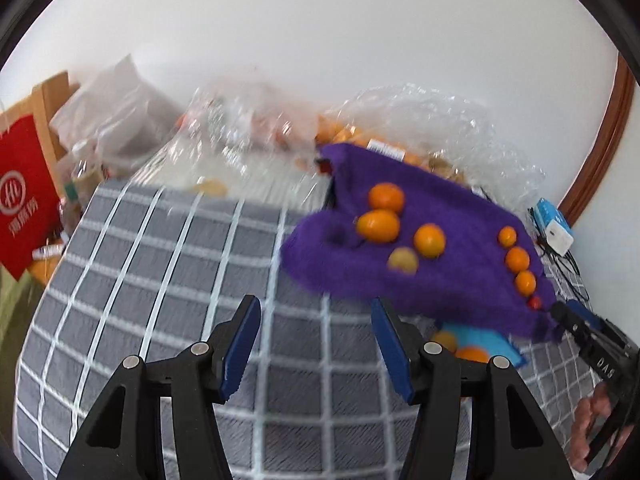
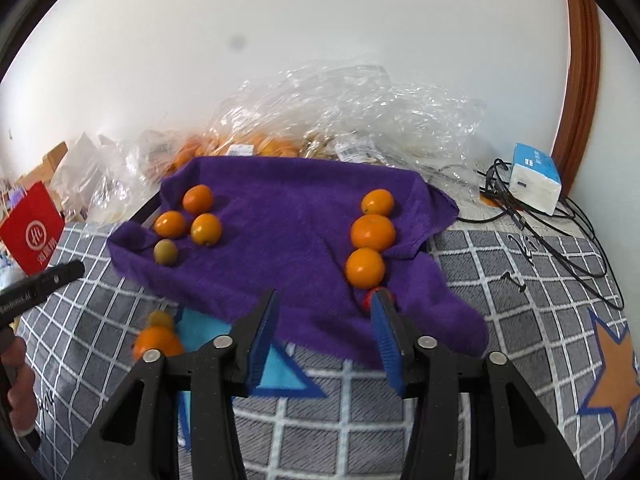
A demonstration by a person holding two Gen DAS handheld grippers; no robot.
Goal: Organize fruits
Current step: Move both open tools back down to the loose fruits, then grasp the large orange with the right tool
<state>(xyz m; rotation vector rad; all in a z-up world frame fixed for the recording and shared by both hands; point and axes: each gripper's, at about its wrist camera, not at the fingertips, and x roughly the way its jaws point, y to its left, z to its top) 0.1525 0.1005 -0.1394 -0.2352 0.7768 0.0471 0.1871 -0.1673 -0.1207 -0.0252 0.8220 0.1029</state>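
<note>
A purple towel (image 2: pixel 280 236) lies on the grey checked cloth (image 2: pixel 500 280). On its left sit three oranges (image 2: pixel 205 229) and a greenish fruit (image 2: pixel 165 252). On its right three oranges (image 2: pixel 365 268) stand in a line, with a small red fruit (image 2: pixel 367 299) at the near end. Two more fruits (image 2: pixel 156 340) lie off the towel on a blue patch. My right gripper (image 2: pixel 324 312) is open and empty above the towel's near edge. My left gripper (image 1: pixel 316 324) is open and empty over the cloth, left of the towel (image 1: pixel 440 264). The right gripper shows in the left wrist view (image 1: pixel 576 324).
Clear plastic bags (image 2: pixel 340 120) holding more oranges pile up behind the towel against the white wall. A white and blue box (image 2: pixel 534 180) with black cables (image 2: pixel 560 236) sits at the right. A red carton (image 2: pixel 30 232) and cardboard boxes stand at the left.
</note>
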